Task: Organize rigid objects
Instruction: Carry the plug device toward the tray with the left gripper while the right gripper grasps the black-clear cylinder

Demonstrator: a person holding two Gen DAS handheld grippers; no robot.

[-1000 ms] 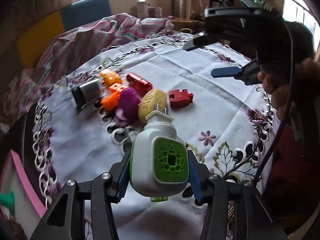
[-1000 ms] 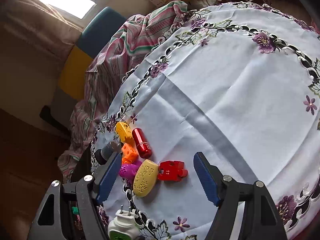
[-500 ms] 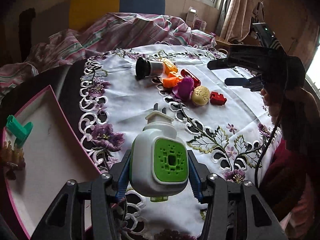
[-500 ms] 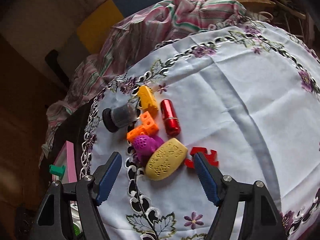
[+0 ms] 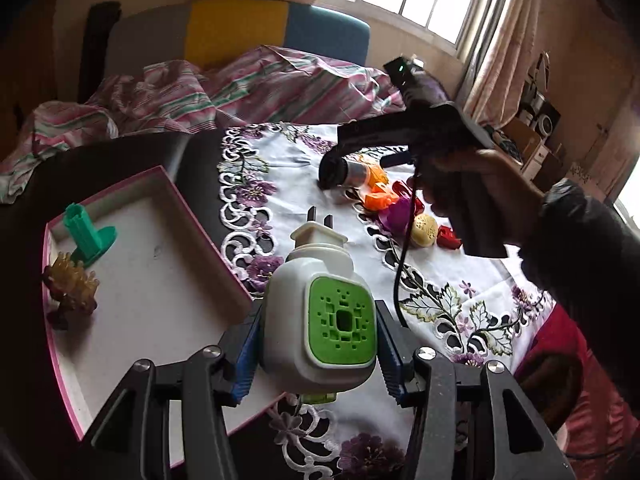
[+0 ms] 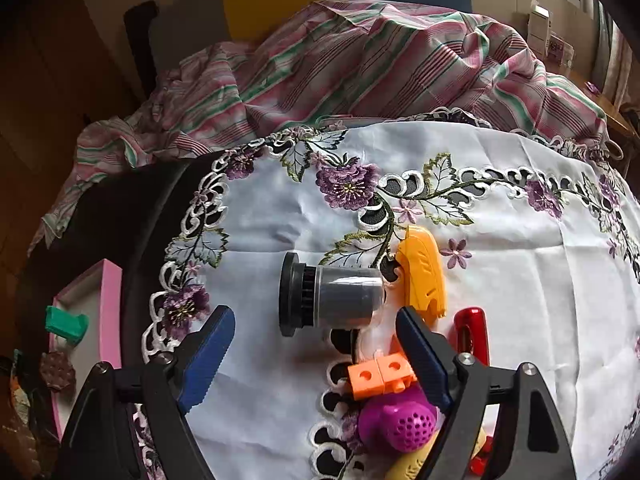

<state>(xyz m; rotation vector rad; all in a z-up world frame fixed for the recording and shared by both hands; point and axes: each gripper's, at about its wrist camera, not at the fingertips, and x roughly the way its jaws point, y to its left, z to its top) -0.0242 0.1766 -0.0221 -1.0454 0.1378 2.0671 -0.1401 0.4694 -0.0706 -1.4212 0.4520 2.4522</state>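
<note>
My left gripper is shut on a white plug-in device with a green face, held over the near corner of a pink-rimmed white tray. In the tray lie a green plastic piece and an amber spiky piece. My right gripper hangs above the tablecloth with its jaws opening and nothing between them. Just beyond it lies a grey cylinder with a black cap. A yellow piece, red tube, orange cubes and purple perforated piece lie to its right.
An embroidered white tablecloth covers the round table. A striped cloth is heaped behind it, before a yellow and blue chair. A cream perforated ball and a red piece sit near the person's hand.
My left gripper has swung left with the plug-in device, bringing the tray under it. My right gripper has moved over the cluster toward the grey cylinder, and its jaws have widened.
</note>
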